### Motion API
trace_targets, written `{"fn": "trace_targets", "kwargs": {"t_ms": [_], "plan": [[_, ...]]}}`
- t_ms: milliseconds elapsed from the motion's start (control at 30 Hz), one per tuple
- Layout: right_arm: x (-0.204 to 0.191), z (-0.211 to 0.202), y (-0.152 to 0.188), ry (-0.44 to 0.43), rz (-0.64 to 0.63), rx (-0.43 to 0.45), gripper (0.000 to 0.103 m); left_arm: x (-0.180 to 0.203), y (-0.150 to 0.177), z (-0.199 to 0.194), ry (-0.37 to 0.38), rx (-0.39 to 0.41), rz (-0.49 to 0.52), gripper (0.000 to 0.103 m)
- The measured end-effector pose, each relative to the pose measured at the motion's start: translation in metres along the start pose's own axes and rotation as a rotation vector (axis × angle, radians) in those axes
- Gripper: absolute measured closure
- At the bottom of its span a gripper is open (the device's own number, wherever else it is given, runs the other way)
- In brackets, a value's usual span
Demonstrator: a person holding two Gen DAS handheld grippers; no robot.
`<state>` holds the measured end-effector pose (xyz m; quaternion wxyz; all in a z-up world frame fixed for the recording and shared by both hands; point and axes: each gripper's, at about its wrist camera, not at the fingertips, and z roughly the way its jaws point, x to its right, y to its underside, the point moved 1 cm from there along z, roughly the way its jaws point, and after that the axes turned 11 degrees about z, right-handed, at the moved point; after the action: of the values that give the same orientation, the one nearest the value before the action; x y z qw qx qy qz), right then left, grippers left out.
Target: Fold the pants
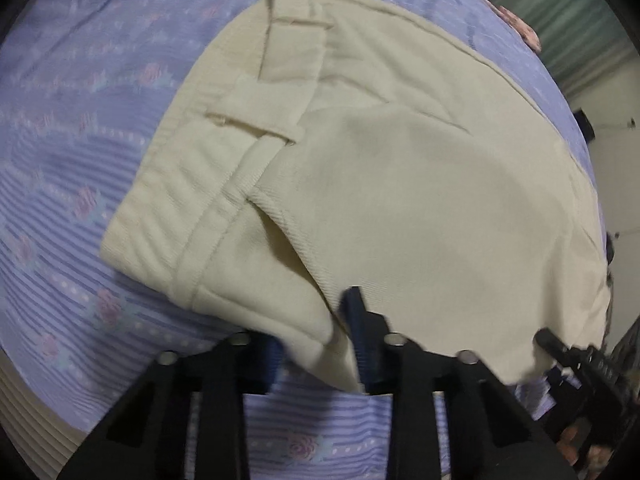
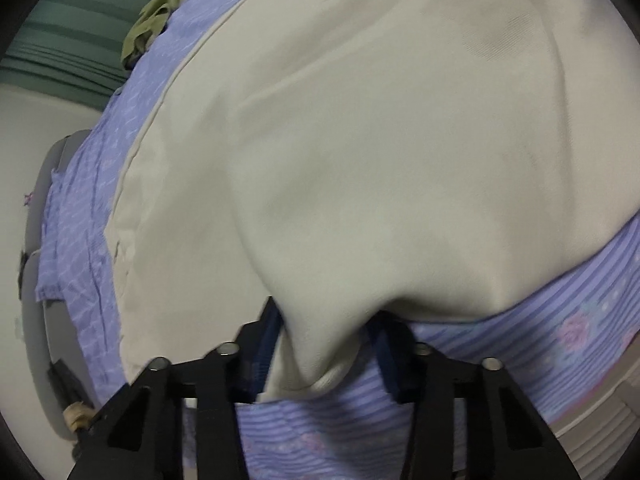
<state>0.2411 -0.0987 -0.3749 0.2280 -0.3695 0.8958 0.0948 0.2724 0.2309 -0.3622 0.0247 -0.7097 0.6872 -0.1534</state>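
Cream pants (image 1: 400, 168) lie flat on a bed, with the waistband and belt loops at the left of the left wrist view. My left gripper (image 1: 316, 344) is shut on the near corner of the waist, the cloth pinched between its blue pads (image 1: 360, 332). In the right wrist view the pants (image 2: 380, 140) fill most of the picture as a smooth leg. A puckered fold of their near edge runs down between the blue pads (image 2: 266, 348) of my right gripper (image 2: 324, 348), which is shut on it.
The bed has a purple striped sheet with pink flowers (image 1: 80, 160). An olive cloth (image 2: 156, 16) lies at the sheet's far edge. Green curtains (image 2: 68, 40) hang behind it. The bed's edge (image 2: 600, 412) runs close at the lower right.
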Motion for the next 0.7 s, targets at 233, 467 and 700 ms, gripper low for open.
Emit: {"fn": "trace_targets", "kwargs": {"t_ms": [233, 467, 700], "plan": [[-0.020, -0.046, -0.004, 0.052, -0.039, 0.097, 0.088, 0.000, -0.011, -0.053, 0.002, 0.072, -0.003, 0.093], [-0.081, -0.106, -0.026, 0.066, -0.226, 0.245, 0.089, 0.007, -0.050, -0.081, 0.031, 0.152, 0.007, 0.094], [-0.129, -0.109, -0.085, 0.051, -0.244, 0.295, 0.089, 0.022, -0.119, -0.100, 0.003, 0.255, -0.006, 0.094]]}}
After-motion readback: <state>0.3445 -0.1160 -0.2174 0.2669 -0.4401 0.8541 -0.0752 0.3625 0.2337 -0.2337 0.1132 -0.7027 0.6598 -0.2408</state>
